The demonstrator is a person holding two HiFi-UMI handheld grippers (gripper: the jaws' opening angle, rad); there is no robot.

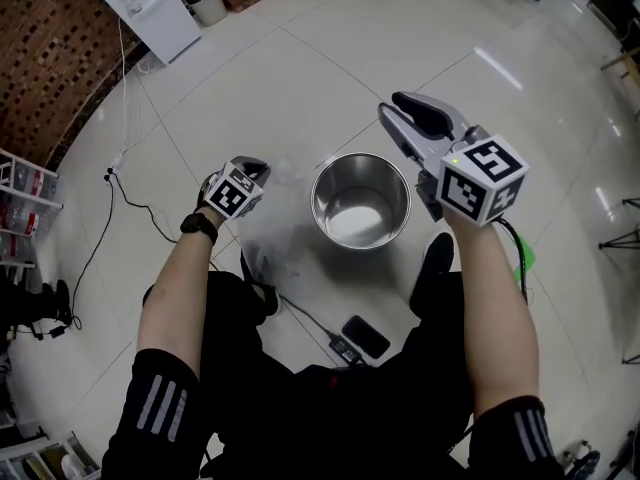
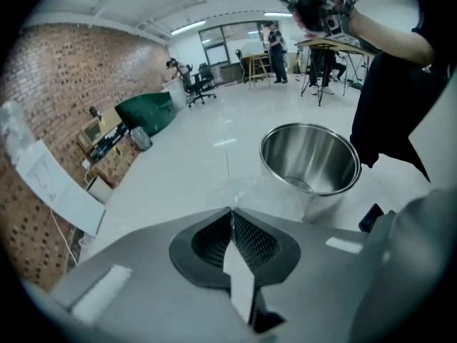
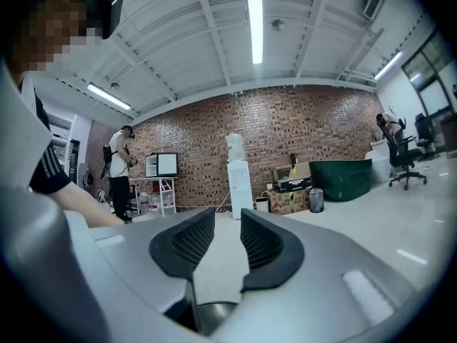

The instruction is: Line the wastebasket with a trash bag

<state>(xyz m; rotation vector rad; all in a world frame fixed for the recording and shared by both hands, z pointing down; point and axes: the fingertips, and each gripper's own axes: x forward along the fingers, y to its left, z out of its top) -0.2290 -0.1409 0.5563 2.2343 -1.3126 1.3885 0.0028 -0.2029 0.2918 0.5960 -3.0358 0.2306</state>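
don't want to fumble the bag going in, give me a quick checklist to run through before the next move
1. Hold on the trash bag: ok, the left gripper has its jaws together, with clear film bunched right at their tips.
2. Second gripper free to help: ok, the right gripper has its jaws apart with nothing between them.
3. Container ready: ok, the steel wastebasket stands upright and looks empty.
4. Bag mouth opened: cannot tell, the film looks crumpled.
5. Bag over the rim: not ok, it hangs beside the steel wastebasket on the left gripper's side, not in it.
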